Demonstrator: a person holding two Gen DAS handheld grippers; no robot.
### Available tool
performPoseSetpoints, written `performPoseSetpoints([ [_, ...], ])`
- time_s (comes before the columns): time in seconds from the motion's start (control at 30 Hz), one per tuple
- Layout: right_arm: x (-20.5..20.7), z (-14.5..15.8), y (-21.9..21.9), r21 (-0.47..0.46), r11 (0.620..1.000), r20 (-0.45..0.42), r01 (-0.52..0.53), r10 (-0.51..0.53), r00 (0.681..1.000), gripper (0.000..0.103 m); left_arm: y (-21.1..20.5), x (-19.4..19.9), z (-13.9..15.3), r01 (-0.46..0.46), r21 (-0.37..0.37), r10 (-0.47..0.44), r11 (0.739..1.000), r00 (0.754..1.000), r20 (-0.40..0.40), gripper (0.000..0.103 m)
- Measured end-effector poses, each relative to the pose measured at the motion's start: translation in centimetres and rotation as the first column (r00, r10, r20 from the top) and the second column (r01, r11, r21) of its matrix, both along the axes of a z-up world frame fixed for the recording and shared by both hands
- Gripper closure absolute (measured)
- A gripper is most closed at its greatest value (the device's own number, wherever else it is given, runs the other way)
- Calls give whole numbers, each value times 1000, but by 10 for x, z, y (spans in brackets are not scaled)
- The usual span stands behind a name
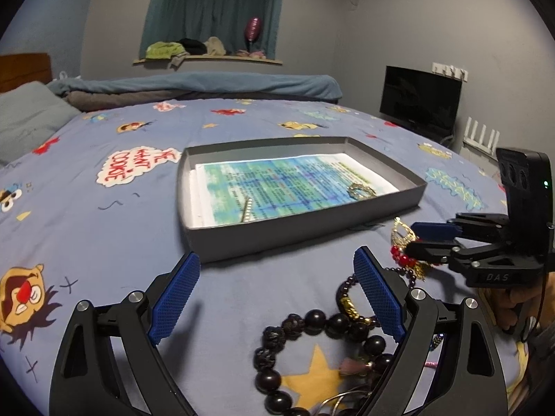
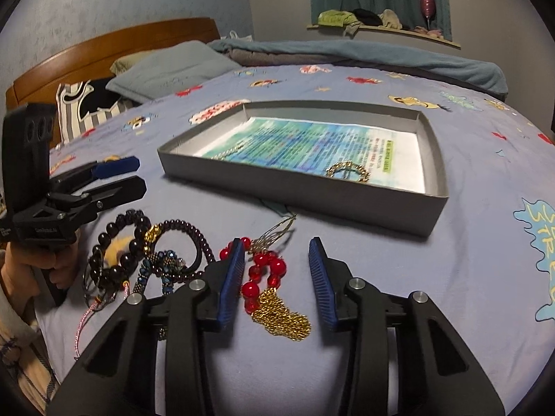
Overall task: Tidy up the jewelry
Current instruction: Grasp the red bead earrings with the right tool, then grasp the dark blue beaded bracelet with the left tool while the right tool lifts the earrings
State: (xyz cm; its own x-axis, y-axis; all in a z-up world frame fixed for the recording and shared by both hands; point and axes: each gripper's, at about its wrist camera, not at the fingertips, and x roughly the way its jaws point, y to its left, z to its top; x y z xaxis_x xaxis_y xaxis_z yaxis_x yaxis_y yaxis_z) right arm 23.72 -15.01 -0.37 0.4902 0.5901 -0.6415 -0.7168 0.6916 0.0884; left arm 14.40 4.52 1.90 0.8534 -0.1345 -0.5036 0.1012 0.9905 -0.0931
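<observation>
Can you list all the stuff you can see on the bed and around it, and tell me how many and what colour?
tray: one, grey, on the bed sheet, lined with printed blue-green paper
gold chain: one, gold, inside the tray near its right end
thin chain: one, pale gold, inside the tray near its left end
red bead necklace: one, red with gold chain, on the sheet between the right gripper's fingers
dark bead bracelets: several, black and dark purple, piled left of the necklace
bed sheet: one, blue with cartoons
pillow: one, grey-blue, by the headboard
blanket: one, blue, far side
screen: one, black, by the wall
left gripper: black with blue pads, open
right gripper: black with blue pads, open around the necklace
</observation>
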Motion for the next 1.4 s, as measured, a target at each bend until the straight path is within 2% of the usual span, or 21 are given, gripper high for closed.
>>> performPoseSetpoints([
  [0.07, -1, -2, 2, -15, 1000, 1, -2, 2, 1000, 66, -6, 0, 0, 21, 20, -21, 1000, 1000, -3, 15],
  [0.2, 2, -3, 0, -18, 1000, -10, 8, -8, 1000, 81, -18, 1, -2, 60, 49, -59, 997, 998, -22, 20],
  [0.23, 2, -3, -1, -14, 1000, -13, 10, -10, 1000, 82, -20, 0, -2, 67, 58, -66, 996, 998, -18, 20],
  [0.47, 6, 0, -8, 11, 999, -8, 41, -41, 999, 83, -50, -20, 7, 208, 88, -209, 974, 978, 13, 23],
  [0.63, 6, 4, -15, 38, 997, 1, 66, -66, 998, 83, -75, -35, 7, 272, 106, -273, 957, 962, -5, 28],
  [0.73, 5, 7, -19, 51, 996, 8, 76, -76, 997, 83, -87, -41, 1, 293, 100, -290, 951, 956, -40, 32],
  [0.87, 0, 11, -25, 62, 995, 22, 80, -81, 996, 83, -97, -42, -10, 314, 100, -304, 944, 947, -103, 44],
  [1.03, -9, 16, -35, 81, 993, 46, 85, -89, 995, 83, -93, -34, -19, 277, 81, -262, 958, 953, -153, 44],
  [1.17, -18, 25, -46, 121, 989, 80, 85, -96, 992, 83, -94, -30, -21, 272, 79, -256, 959, 952, -168, 47],
  [1.33, -22, 31, -54, 145, 986, 96, 85, -100, 990, 83, -102, -30, -24, 303, 96, -281, 948, 941, -190, 75],
  [1.37, -21, 31, -55, 147, 985, 94, 86, -100, 991, 83, -104, -29, -25, 317, 90, -295, 944, 934, -199, 89],
  [1.4, -21, 32, -55, 149, 985, 93, 86, -100, 991, 83, -106, -30, -26, 318, 99, -294, 943, 935, -200, 92],
])
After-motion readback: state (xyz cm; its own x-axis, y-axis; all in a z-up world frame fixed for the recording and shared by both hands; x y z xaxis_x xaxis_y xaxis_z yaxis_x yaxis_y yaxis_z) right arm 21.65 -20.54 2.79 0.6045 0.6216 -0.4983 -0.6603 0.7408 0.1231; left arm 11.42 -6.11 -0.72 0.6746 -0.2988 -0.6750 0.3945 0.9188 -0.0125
